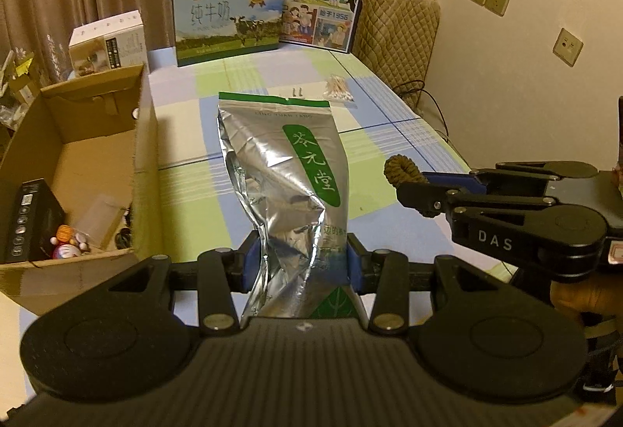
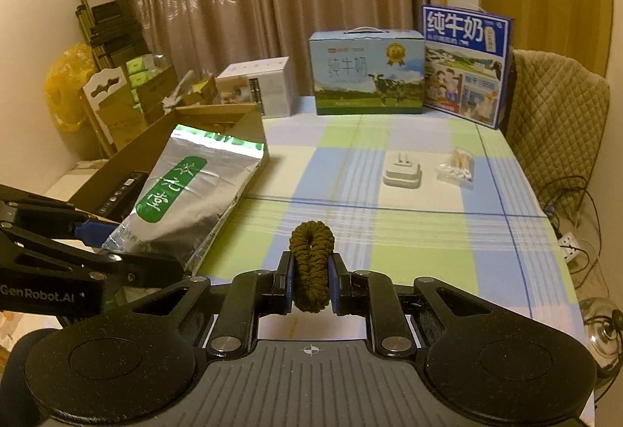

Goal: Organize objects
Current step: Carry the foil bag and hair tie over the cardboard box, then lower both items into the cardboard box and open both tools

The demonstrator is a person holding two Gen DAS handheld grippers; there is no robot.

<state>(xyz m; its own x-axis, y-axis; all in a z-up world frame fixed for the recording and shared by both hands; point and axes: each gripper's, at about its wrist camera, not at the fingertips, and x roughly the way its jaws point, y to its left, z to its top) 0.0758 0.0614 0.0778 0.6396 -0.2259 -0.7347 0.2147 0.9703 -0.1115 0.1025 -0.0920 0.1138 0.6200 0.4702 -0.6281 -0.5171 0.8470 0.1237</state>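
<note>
Left gripper (image 1: 299, 263) fingers are clamped on the silver tea pouch's (image 1: 280, 170) crumpled lower end, the cardboard box (image 1: 78, 154) to their left; right gripper (image 2: 310, 273) fingers pinch a brown hair tie (image 2: 311, 263). The slick foil could slide free

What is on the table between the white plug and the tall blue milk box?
Nothing. The right wrist view shows only bare checked tablecloth between the white plug and the tall blue milk box.
</note>
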